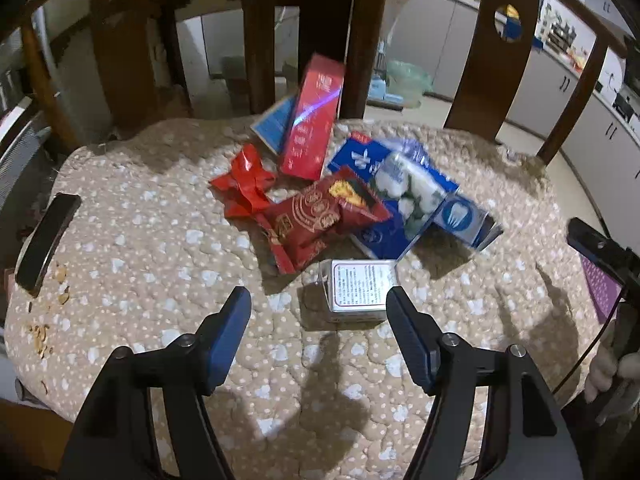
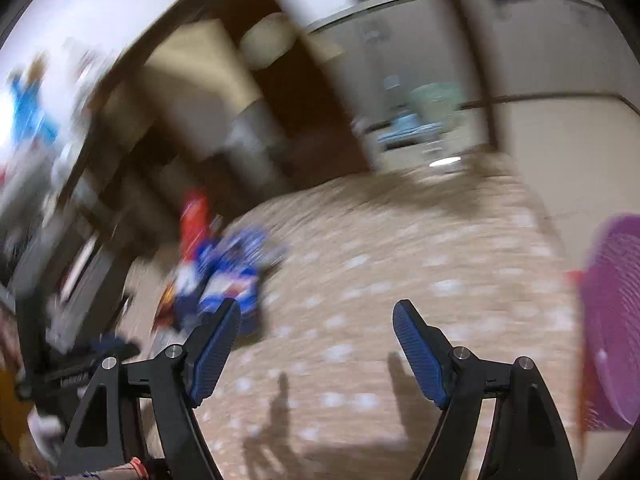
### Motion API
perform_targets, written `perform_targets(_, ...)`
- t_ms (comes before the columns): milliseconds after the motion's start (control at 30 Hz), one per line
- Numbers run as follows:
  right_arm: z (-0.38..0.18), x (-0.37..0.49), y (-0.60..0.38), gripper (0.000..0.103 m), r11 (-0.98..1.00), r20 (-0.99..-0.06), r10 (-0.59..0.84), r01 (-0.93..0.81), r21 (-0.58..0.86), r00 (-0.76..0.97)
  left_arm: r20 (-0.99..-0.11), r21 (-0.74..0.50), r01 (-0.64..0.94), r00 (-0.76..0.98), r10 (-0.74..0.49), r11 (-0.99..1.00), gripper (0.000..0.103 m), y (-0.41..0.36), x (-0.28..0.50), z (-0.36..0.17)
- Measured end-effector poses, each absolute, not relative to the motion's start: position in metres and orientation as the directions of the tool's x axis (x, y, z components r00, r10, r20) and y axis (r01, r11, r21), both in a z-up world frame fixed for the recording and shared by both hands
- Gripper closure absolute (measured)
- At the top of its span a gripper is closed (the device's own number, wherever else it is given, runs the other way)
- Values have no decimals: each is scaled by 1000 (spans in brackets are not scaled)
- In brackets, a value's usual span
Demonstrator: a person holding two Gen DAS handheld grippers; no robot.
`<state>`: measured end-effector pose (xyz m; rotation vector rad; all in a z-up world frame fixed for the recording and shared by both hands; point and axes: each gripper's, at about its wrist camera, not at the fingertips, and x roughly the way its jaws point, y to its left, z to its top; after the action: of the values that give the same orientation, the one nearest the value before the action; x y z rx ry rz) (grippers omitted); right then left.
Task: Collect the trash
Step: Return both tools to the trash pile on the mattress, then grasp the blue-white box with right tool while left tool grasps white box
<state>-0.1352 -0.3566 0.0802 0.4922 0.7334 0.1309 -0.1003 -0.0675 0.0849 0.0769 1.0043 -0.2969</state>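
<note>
Purple basket [image 2: 612,320] is cut off; motion blur smears the wrappers [image 2: 224,276].

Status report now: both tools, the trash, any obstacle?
Left tool open, empty, just short of small clear box. Right tool open, empty. Trash pile on cushion. Nothing blocking.
</note>
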Motion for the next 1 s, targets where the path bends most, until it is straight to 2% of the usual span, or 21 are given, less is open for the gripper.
perform_targets(133, 82, -110, -309, 21, 885, -604, 398, -116, 451, 691, -848, -81, 279, 486, -213, 957, 34, -58, -102, 78)
perform_targets(367, 58, -65, -288, 21, 861, -613, 426, -91, 500, 665, -847, -152, 240, 468, -252, 959, 32, -38, -101, 77)
perform_targets(400, 54, -60, -291, 25, 849, -614, 441, -83, 521, 654, -847, -158, 243, 464, -257, 957, 32, -40, -100, 76)
perform_targets(433, 49, -58, -292, 51, 831, -614, 466, -75, 552, 637, -848, -157, 248, 462, -259, 956, 32, -42, -100, 75)
perform_targets(533, 39, -54, -297, 51, 761, -601, 540, -38, 647, 589, -853, -156, 280, 446, -272, 947, 31, -55, -98, 71)
perform_targets(600, 40, -59, -303, 51, 755, -606, 541, -20, 655, 583, -857, -152, 296, 436, -275, 943, 31, -62, -95, 68)
perform_targets(833, 62, -94, -323, 51, 842, -671, 423, 10, 540, 609, -851, -220, 308, 402, -337, 925, 26, -84, -79, 60)
perform_targets(867, 64, -101, -328, 51, 853, -678, 405, 14, 522, 613, -852, -229, 310, 395, -344, 923, 29, -86, -78, 59)
perform_targets(900, 67, -109, -334, 51, 865, -688, 383, 21, 501, 617, -850, -251, 312, 382, -363, 916, 36, -89, -78, 57)
perform_targets(933, 69, -117, -340, 51, 882, -701, 349, 34, 469, 622, -844, -290, 319, 358, -398, 902, 49, -91, -78, 56)
perform_targets(1000, 72, -130, -348, 51, 915, -726, 282, 53, 401, 627, -847, -294, 314, 352, -399, 903, 51, -95, -82, 56)
